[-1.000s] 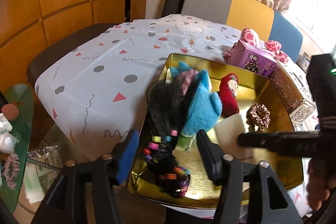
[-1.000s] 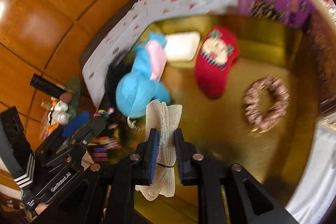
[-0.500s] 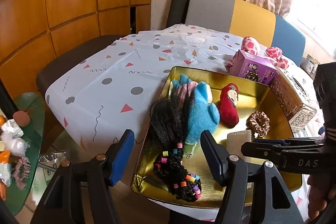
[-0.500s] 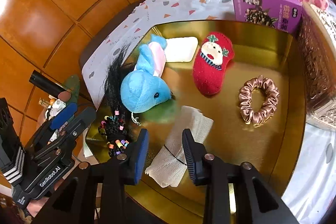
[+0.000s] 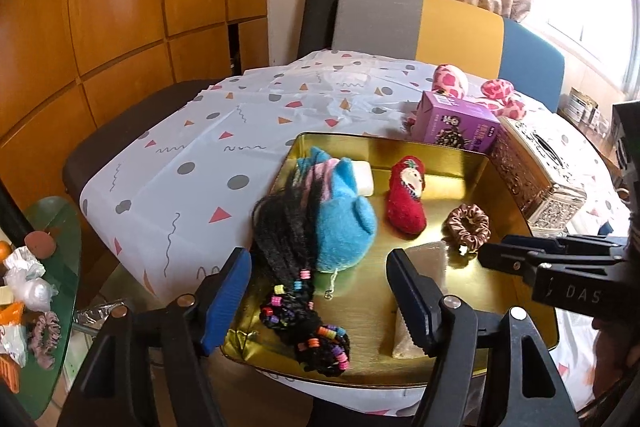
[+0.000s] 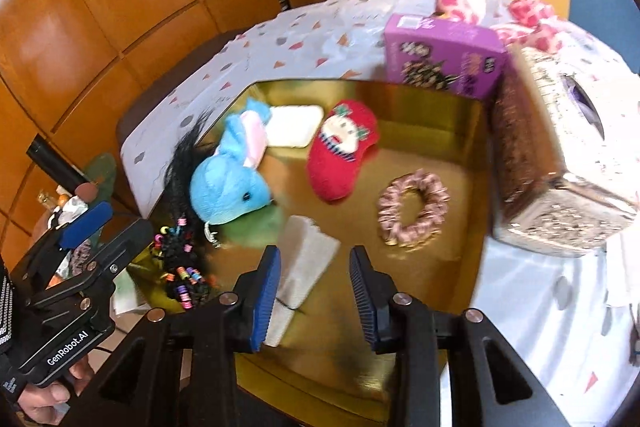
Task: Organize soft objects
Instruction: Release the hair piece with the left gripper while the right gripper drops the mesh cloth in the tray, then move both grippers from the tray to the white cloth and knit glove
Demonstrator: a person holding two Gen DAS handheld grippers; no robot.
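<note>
A gold tray (image 5: 500,291) (image 6: 432,115) holds a blue plush (image 5: 344,223) (image 6: 228,187), a black beaded braid (image 5: 292,267) (image 6: 180,259), a red Santa sock (image 5: 406,199) (image 6: 344,151), a brown scrunchie (image 5: 468,227) (image 6: 412,211), a white pad (image 5: 364,179) (image 6: 294,125) and a folded gauze cloth (image 5: 424,267) (image 6: 304,267). My left gripper (image 5: 320,295) is open and empty over the tray's near left corner. My right gripper (image 6: 314,295) is open and empty just above the gauze cloth.
A purple box (image 5: 456,127) (image 6: 444,55), an ornate tissue box (image 5: 536,179) (image 6: 560,155) and pink spotted plush toys (image 5: 452,83) stand behind the tray on the patterned tablecloth (image 5: 192,167). A green side table (image 5: 48,267) with clutter is at the left.
My right gripper opened and let go of the gauze cloth, which now lies in the tray, then pulled back. My left gripper also pulled back and up.
</note>
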